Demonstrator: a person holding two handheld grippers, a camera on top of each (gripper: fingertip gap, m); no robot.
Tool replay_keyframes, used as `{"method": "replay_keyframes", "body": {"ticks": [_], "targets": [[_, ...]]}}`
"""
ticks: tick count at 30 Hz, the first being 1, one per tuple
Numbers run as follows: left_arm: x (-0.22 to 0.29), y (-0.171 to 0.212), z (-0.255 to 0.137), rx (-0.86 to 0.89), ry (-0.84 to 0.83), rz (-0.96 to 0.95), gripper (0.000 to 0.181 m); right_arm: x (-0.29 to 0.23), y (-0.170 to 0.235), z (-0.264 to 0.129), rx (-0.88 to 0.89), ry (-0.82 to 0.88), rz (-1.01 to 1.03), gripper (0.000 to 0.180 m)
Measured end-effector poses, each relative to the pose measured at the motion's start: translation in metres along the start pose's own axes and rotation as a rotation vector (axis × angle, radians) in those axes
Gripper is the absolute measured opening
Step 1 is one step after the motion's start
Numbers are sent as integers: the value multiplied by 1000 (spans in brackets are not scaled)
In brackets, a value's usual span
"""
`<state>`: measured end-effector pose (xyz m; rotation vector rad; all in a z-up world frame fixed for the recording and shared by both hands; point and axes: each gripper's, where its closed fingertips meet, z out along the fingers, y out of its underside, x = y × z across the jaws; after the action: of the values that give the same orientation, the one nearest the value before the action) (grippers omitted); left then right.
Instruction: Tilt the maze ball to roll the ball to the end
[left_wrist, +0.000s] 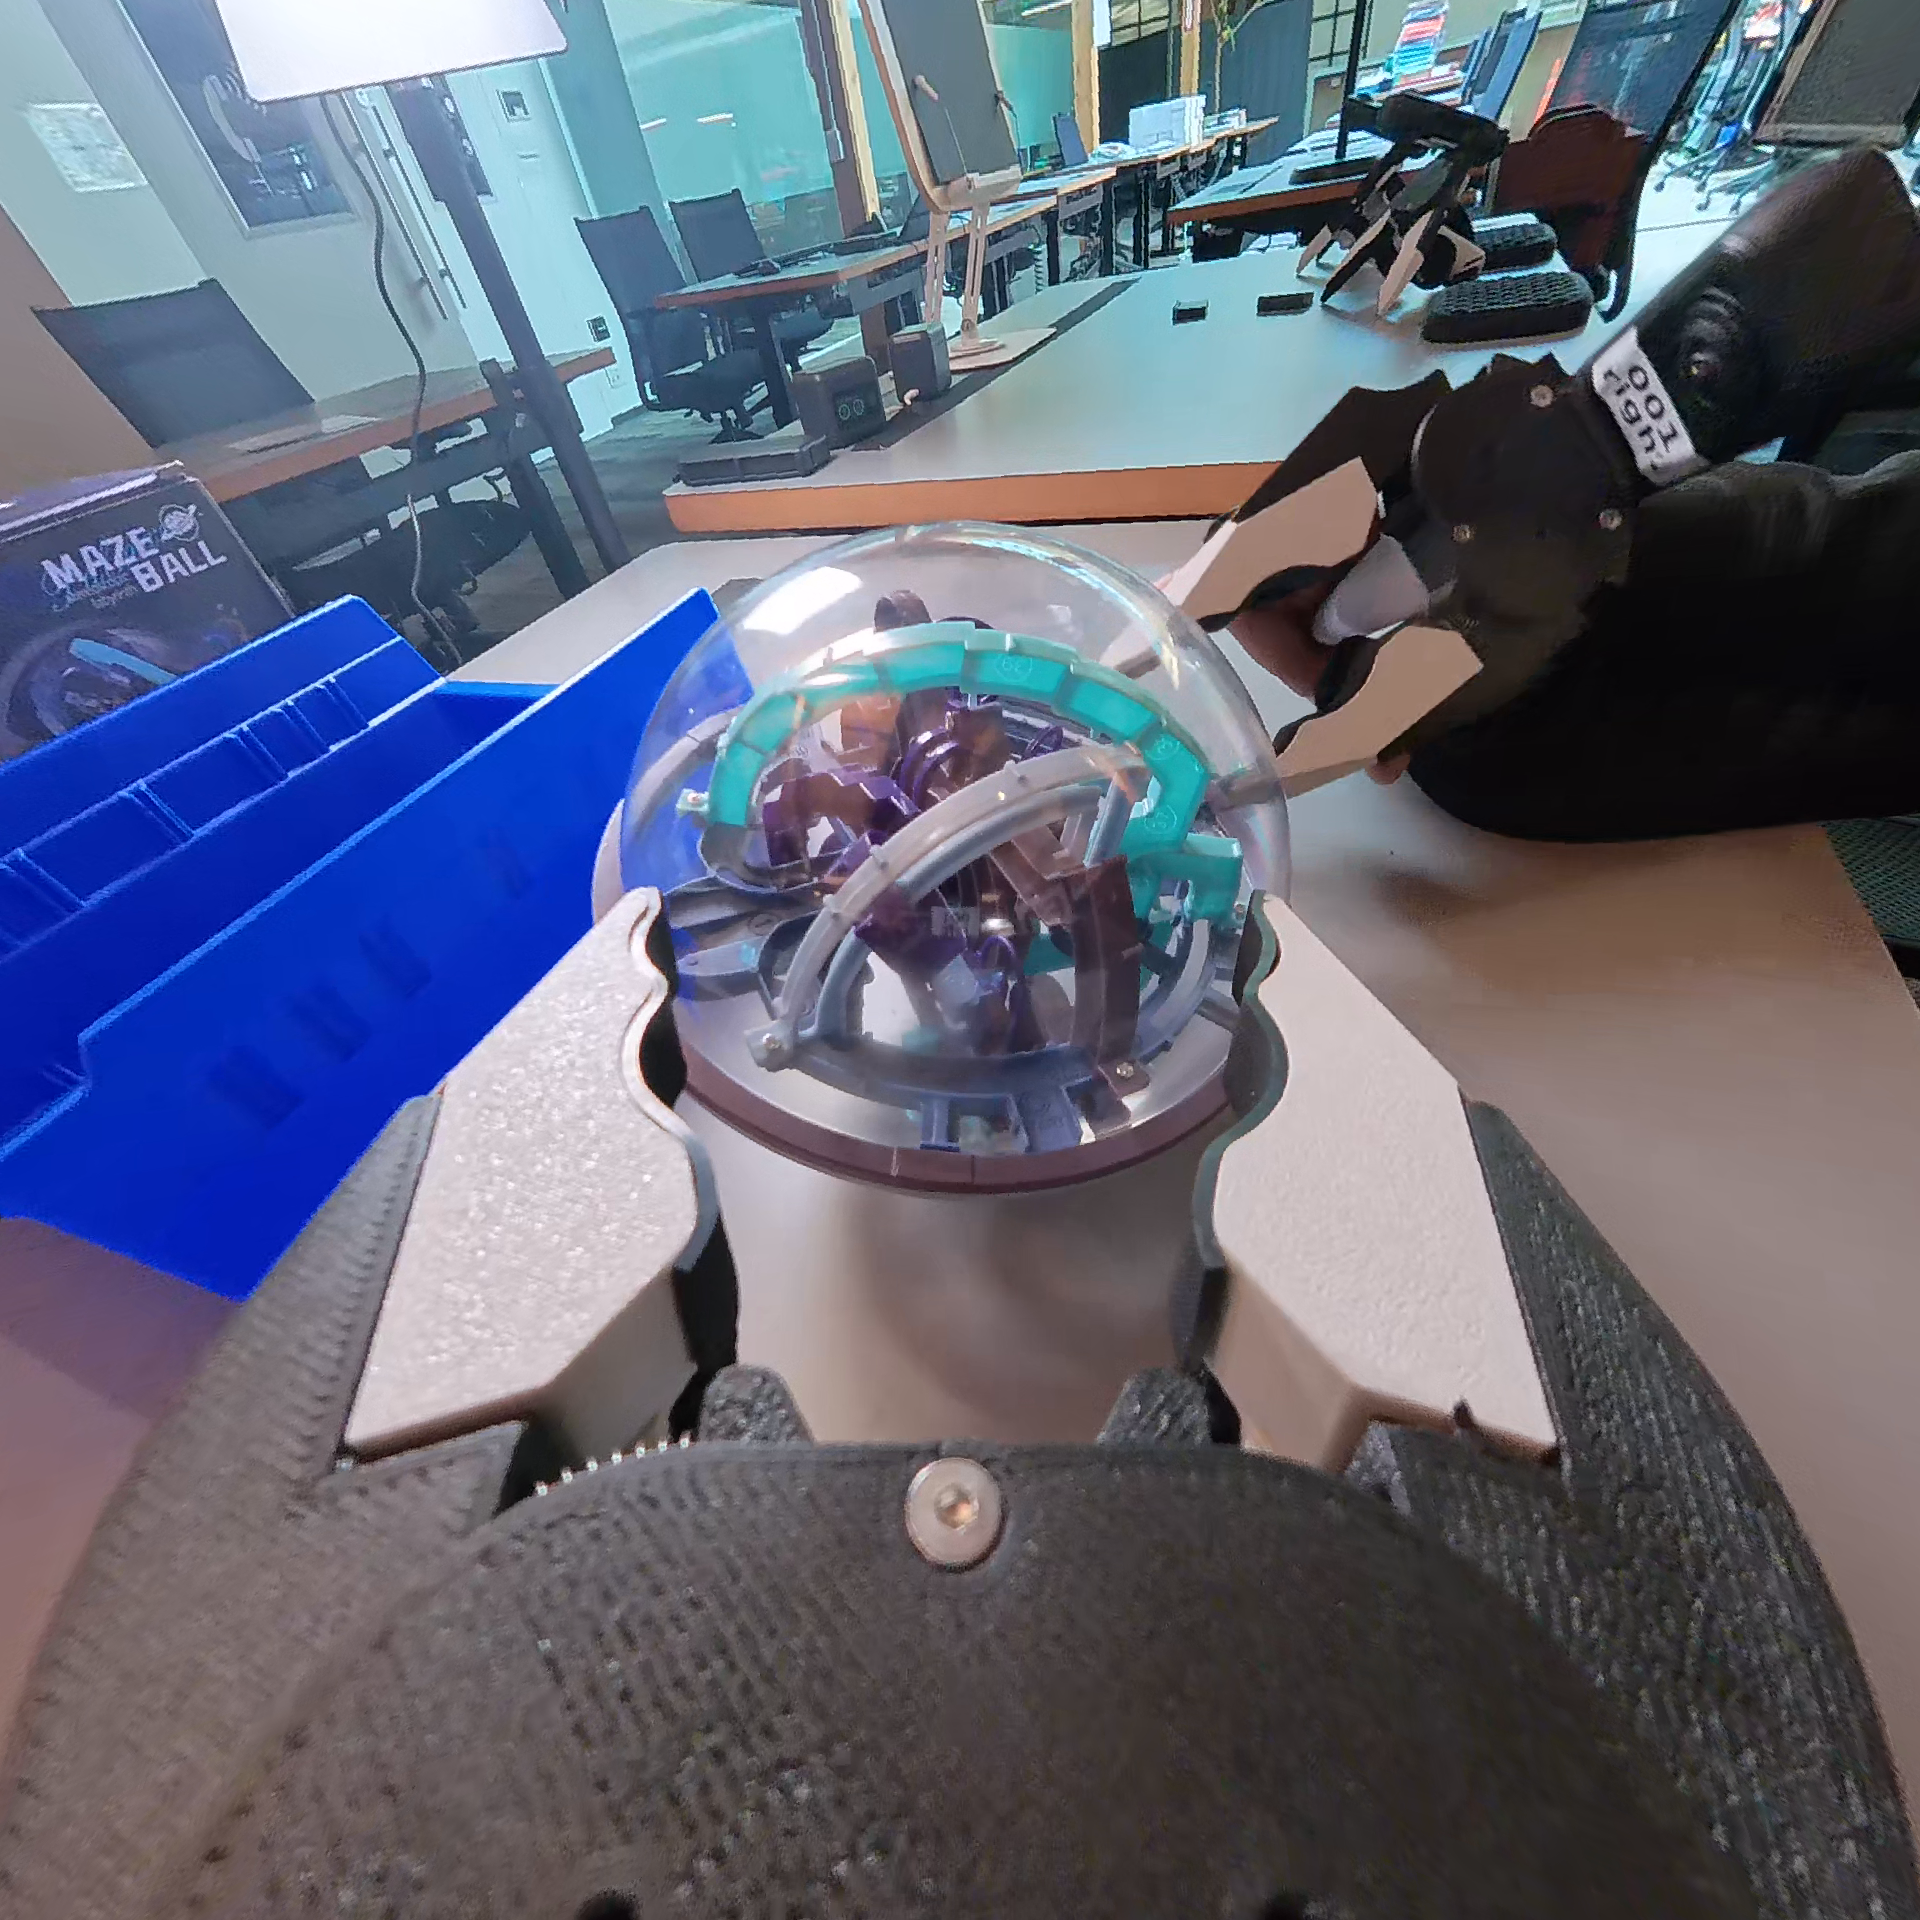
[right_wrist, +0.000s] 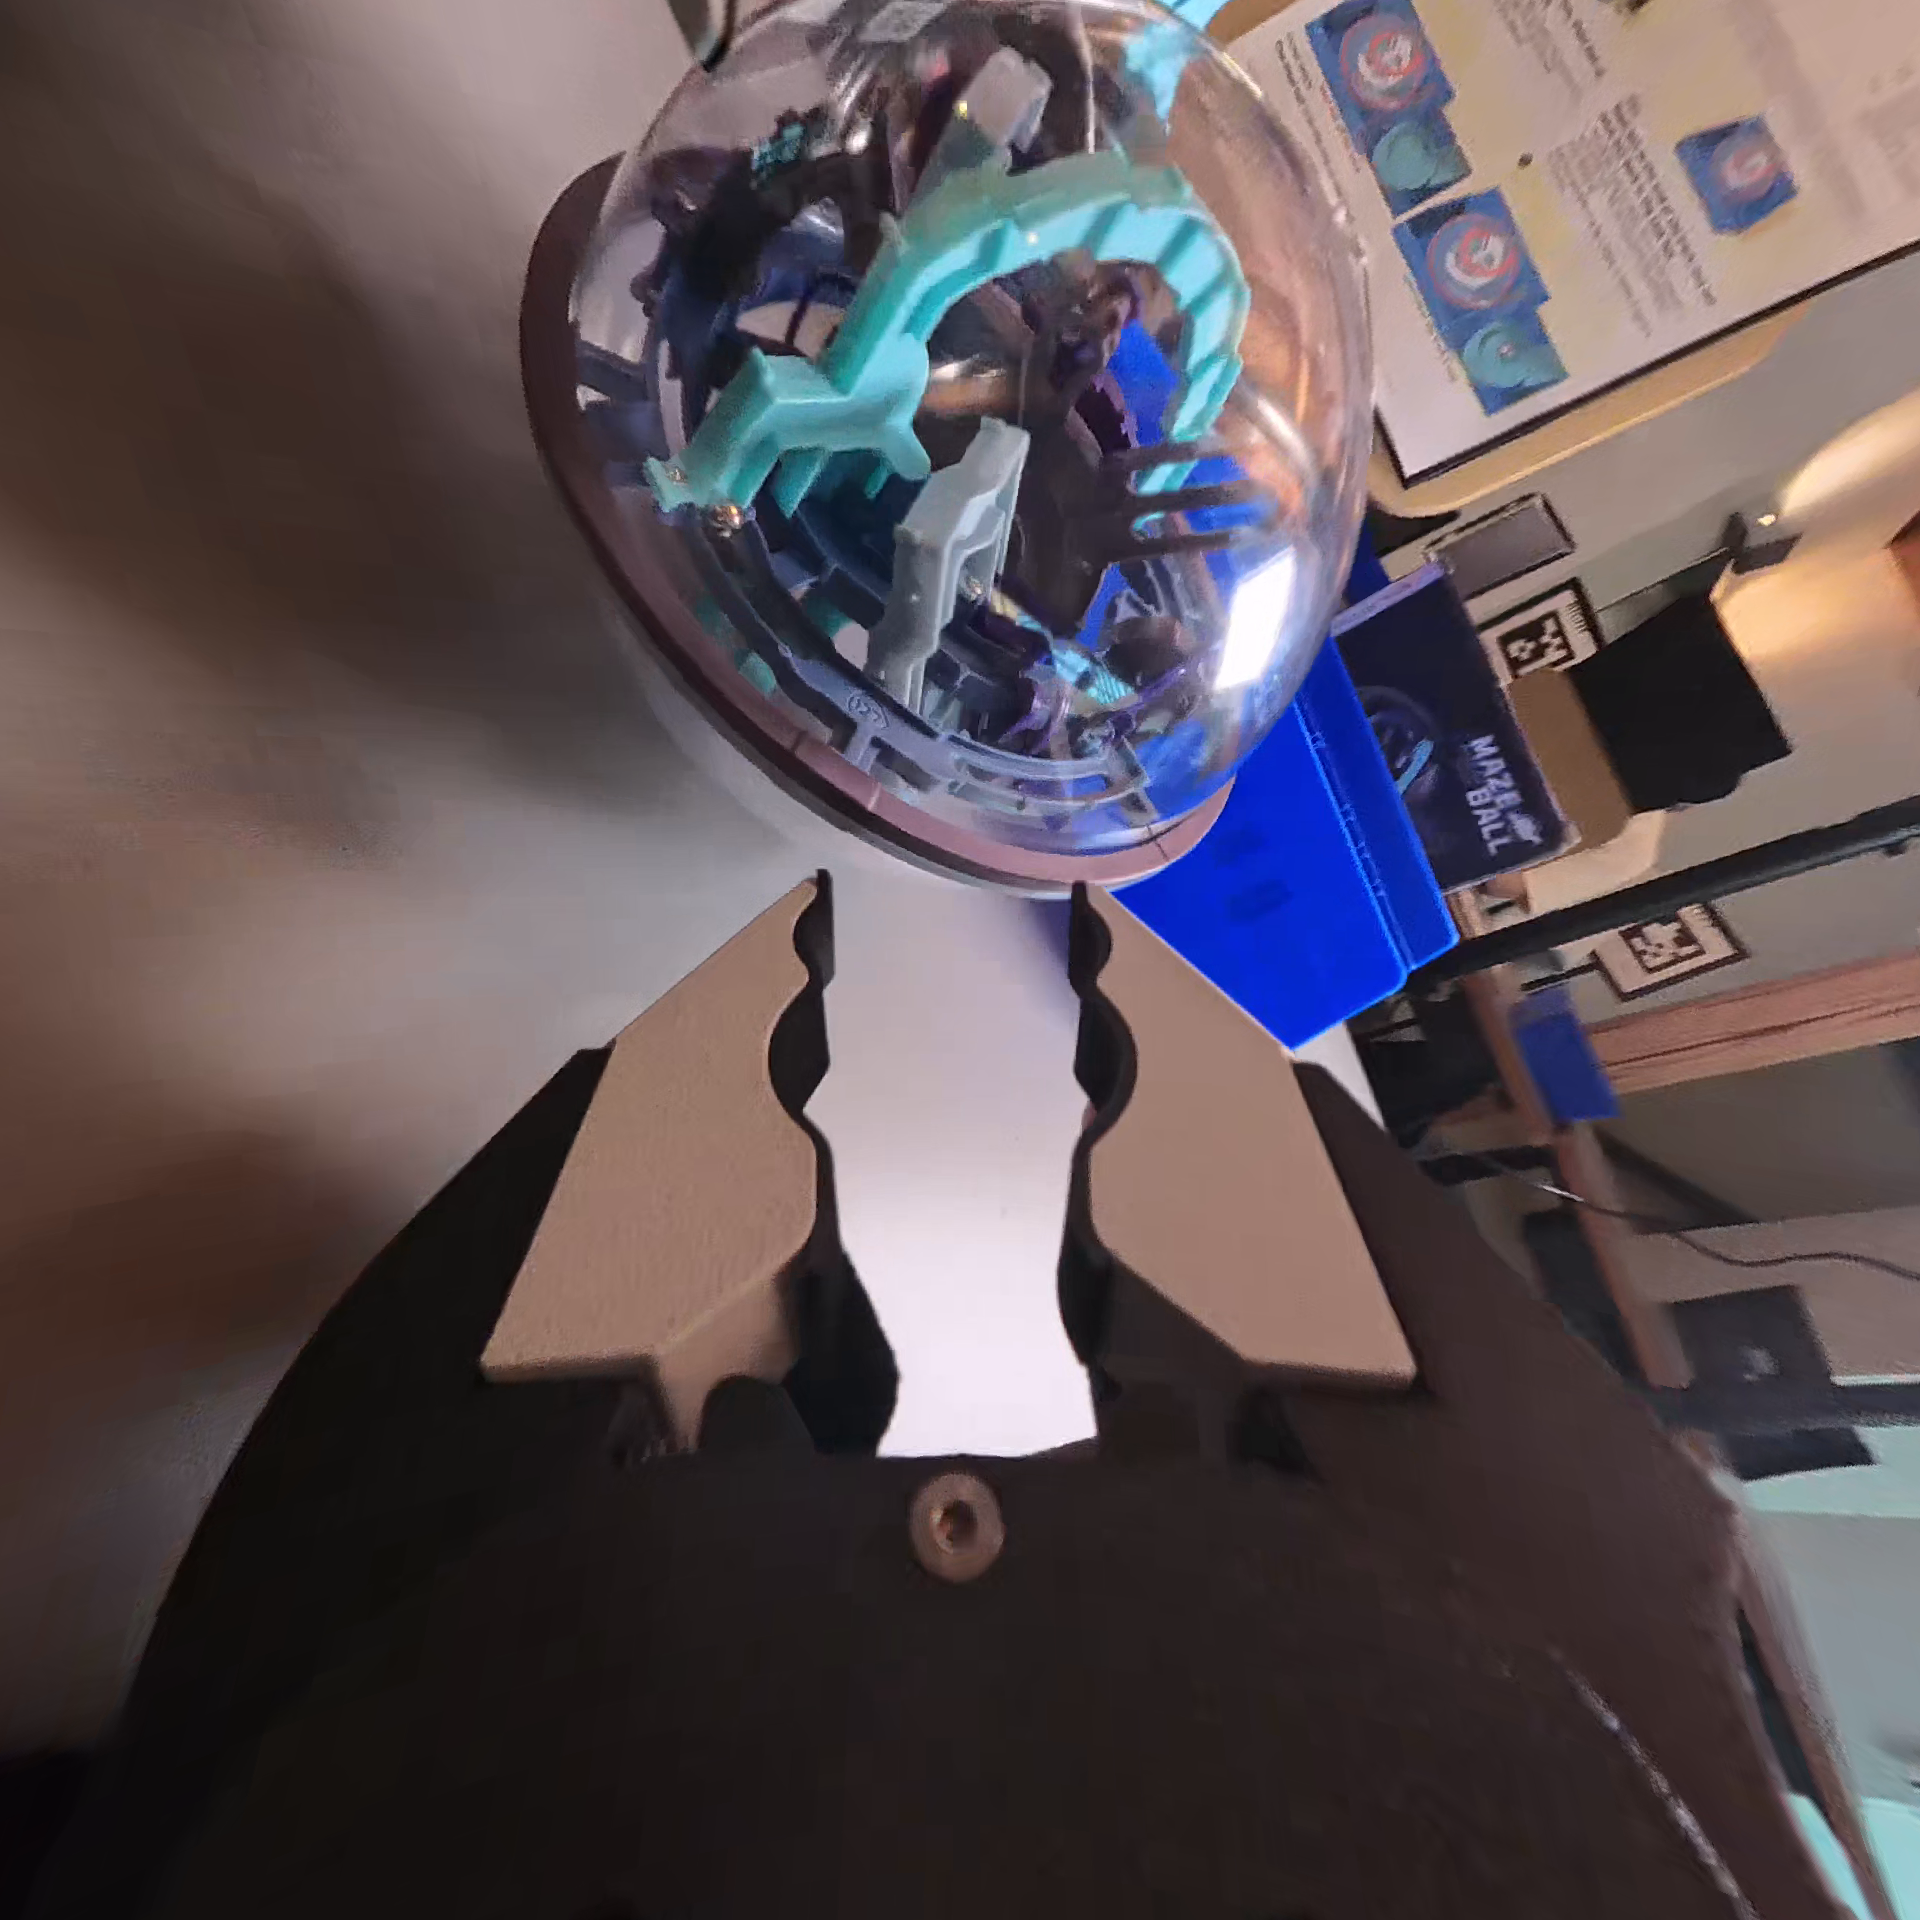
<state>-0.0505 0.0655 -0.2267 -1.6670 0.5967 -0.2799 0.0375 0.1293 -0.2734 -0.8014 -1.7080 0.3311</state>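
Nearest the lens, left gripper (left_wrist: 951, 997) fingers spread wide, cradling the clear plastic maze sphere with teal and purple tracks (left_wrist: 951, 842) at frame centre above the beige worktop (left_wrist: 1558, 1039). Right gripper (right_wrist: 951, 914) fingers parted, empty, tips just short of the sphere's rim. Tilting step seemingly in hand; next probably needs slow rolling, small ball not discernible.

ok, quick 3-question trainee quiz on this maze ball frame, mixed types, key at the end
1. True or false: the left claw has its fingers on either side of the maze ball.
2. Which best describes the right claw? A) shut on the ball B) open, empty, close to the ball C) inside the bin
3. Fill in: left of the ball in the left wrist view sits a ____ bin.

Key: 1 true. 2 B. 3 blue.
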Motion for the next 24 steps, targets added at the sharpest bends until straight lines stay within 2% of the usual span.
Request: {"method": "replay_keyframes", "body": {"ticks": [3, 14, 18, 21, 24], "targets": [[-1, -1, 1, 4, -1, -2, 107, 3, -4, 0, 3, 57, -57, 26], [-8, -12, 2, 50, 3, -49, 106, -19, -21, 1, 8, 85, -232, 11], [-9, -11, 4, 37, -7, -48, 115, -35, -35, 5, 42, 56, -256, 8], [-10, -10, 5, 25, -9, -52, 118, -33, -44, 1, 108, 14, -134, 9], [-11, -9, 4, 27, -3, -56, 118, -6, -41, -9, 180, -75, 163, 30]]}}
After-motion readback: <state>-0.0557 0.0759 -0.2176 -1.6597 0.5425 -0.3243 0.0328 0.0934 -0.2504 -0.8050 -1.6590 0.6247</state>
